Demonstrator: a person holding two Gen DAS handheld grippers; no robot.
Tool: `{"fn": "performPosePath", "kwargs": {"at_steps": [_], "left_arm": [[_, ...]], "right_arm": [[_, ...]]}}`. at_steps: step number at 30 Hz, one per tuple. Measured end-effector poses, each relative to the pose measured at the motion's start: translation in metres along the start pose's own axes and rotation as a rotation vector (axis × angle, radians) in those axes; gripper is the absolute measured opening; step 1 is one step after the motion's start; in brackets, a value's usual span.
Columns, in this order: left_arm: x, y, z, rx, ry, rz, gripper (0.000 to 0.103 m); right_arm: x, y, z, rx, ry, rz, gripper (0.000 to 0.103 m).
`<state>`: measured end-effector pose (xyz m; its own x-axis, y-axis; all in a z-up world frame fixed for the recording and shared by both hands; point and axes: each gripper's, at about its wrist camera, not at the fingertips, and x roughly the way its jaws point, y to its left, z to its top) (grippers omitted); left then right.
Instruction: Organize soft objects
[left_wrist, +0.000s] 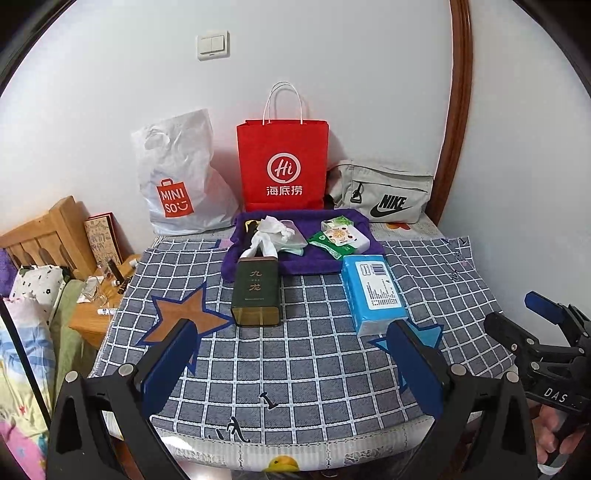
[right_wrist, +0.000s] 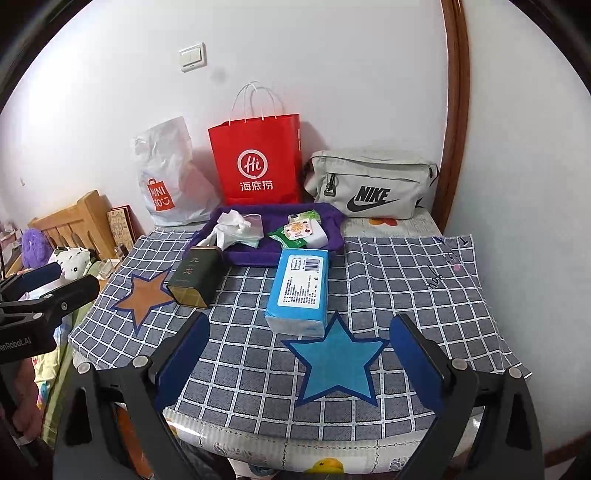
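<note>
Nearest the cameras, both grippers hang over the near edge of the bench (right_wrist: 258, 387), which is covered by a grey checked cloth. Left gripper (left_wrist: 291, 354): fingers (left_wrist: 168, 363) spread wide, released, nothing between them. Right gripper (right_wrist: 299, 350): fingers (right_wrist: 417, 365) likewise spread and empty, with a blue star patch (right_wrist: 338, 363) on the cloth between them. An orange star patch (left_wrist: 183, 314) lies to the left.

Mid-bench: a blue tissue pack (right_wrist: 299, 290) lies flat just beyond the blue star, barcode label up. Left of it, apart, a dark green tin (left_wrist: 255, 291) lies on its side, open end toward the cameras.

Just behind both: a purple tray (left_wrist: 295, 264), its near rim touching or almost touching the tin and pack; exact contact is unclear. Inside it, crumpled white tissue (left_wrist: 267, 230) on the left, a green packet (left_wrist: 328, 245) and a small white pack with printed fruit (left_wrist: 345, 236) on the right.

Far edge, against the wall, left to right: a white Miniso plastic bag (left_wrist: 177, 177), a red paper bag (left_wrist: 284, 162) standing upright, and a grey Nike pouch (left_wrist: 388, 194).
</note>
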<state>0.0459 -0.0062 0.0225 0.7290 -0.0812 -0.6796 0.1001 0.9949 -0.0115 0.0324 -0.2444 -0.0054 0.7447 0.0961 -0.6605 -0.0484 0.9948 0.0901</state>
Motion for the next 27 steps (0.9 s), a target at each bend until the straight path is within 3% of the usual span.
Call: {"fn": "performPosePath", "kwargs": {"at_steps": [27], "left_arm": [[-0.007,0.006,-0.003,-0.028,-0.007,-0.014,0.103]], "right_arm": [[-0.011,-0.002,-0.002,0.011,-0.016,0.009,0.097]]}}
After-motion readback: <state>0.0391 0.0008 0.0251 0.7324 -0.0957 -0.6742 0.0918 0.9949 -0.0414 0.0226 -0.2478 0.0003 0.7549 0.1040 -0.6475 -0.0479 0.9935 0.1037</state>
